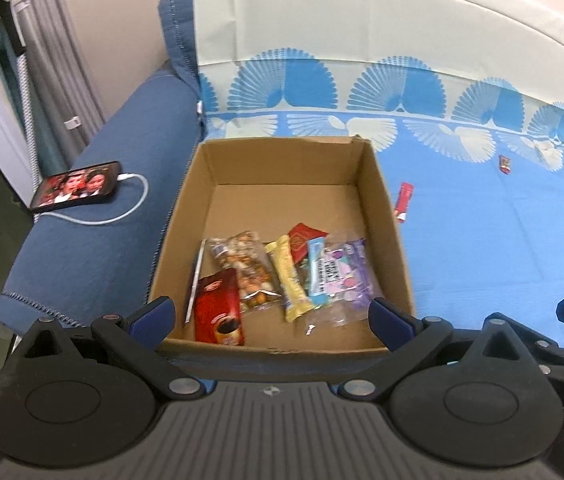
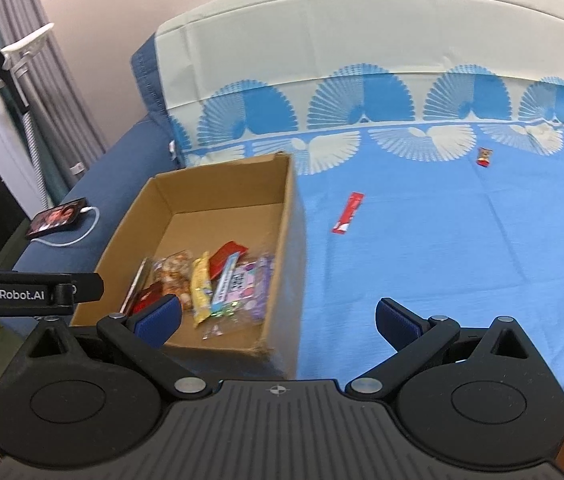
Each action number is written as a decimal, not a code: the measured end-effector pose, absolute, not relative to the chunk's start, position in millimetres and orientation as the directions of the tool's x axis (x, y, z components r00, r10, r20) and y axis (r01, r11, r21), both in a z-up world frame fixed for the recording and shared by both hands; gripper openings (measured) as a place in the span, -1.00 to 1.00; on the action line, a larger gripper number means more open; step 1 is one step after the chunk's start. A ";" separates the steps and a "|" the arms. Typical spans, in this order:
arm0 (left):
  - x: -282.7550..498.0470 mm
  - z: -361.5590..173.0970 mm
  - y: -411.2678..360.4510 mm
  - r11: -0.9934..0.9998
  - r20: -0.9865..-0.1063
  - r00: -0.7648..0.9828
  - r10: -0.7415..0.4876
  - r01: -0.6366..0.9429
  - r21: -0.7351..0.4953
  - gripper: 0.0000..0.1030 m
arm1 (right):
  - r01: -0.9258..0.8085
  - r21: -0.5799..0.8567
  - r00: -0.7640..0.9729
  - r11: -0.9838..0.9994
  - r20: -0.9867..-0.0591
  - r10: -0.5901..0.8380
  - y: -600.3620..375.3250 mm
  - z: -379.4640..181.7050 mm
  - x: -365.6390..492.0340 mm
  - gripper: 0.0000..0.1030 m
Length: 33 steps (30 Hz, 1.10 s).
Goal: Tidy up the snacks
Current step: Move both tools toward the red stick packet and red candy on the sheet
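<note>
Cardboard, brown and open-topped, forms the box (image 1: 282,160) sitting on the blue fan-patterned bedsheet (image 1: 482,240) in the left wrist view. Inside, toward its near wall, lie a red coffee sachet (image 1: 219,312), a clear bag of mixed nuts (image 1: 247,272), a yellow wrapped bar (image 1: 288,280), a dark red packet (image 1: 302,238), a light blue bar (image 1: 318,276) and a purple-pink clear packet (image 1: 346,276) (several overlap one another). The left tool (image 1: 271,316) hovers over the box's near edge, jaws spread wide and holding nothing. Out on the sheet, right of the box, lie a slim red stick packet (image 1: 403,202) and, further off, a small red wrapped candy (image 1: 504,164). A black smartphone (image 1: 75,186) with a white charging cable (image 1: 129,204) rests on the dark blue armrest (image 1: 101,260).

From the right wrist view, the right tool (image 2: 277,320) is likewise released and empty, above the box's (image 2: 217,176) near right corner. The stick packet (image 2: 348,213) and the candy (image 2: 484,157) lie well apart on the sheet (image 2: 442,260).
</note>
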State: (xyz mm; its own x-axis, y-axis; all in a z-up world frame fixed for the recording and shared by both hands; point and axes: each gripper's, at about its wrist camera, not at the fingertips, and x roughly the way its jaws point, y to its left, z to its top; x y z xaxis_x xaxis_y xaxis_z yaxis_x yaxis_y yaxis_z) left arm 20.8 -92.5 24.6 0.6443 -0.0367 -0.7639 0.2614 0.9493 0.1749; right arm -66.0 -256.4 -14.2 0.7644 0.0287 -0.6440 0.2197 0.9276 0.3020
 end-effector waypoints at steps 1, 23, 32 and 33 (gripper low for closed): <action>21.8 24.4 -96.8 0.947 -0.764 0.644 -0.039 0.268 0.177 0.99 | 0.225 0.301 0.763 0.926 -0.646 0.024 -260.4 -14.9 -66.3 1.00; 47.4 9.1 -189.1 0.893 -0.781 0.612 -0.121 0.411 0.183 0.99 | 0.381 0.283 0.728 0.880 -0.679 -0.097 -343.1 -34.0 -64.7 1.00; 82.1 -16.6 -246.3 0.839 -0.847 0.495 -0.194 0.531 0.118 0.99 | 0.457 0.234 0.706 0.859 -0.682 -0.190 -398.3 -46.9 -57.9 0.99; 88.2 -19.2 -253.8 0.836 -0.853 0.480 -0.203 0.538 0.105 0.99 | 0.465 0.225 0.703 0.856 -0.682 -0.202 -407.4 -50.0 -55.0 0.99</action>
State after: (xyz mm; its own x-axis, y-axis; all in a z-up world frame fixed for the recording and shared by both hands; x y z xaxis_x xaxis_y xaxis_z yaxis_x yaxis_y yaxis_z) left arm 88.2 -253.8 -19.2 0.4804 -0.2026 -0.8533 0.5384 0.8362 0.1045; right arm -55.0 -407.4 -50.0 0.7028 -0.2022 -0.6821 0.4647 0.8565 0.2249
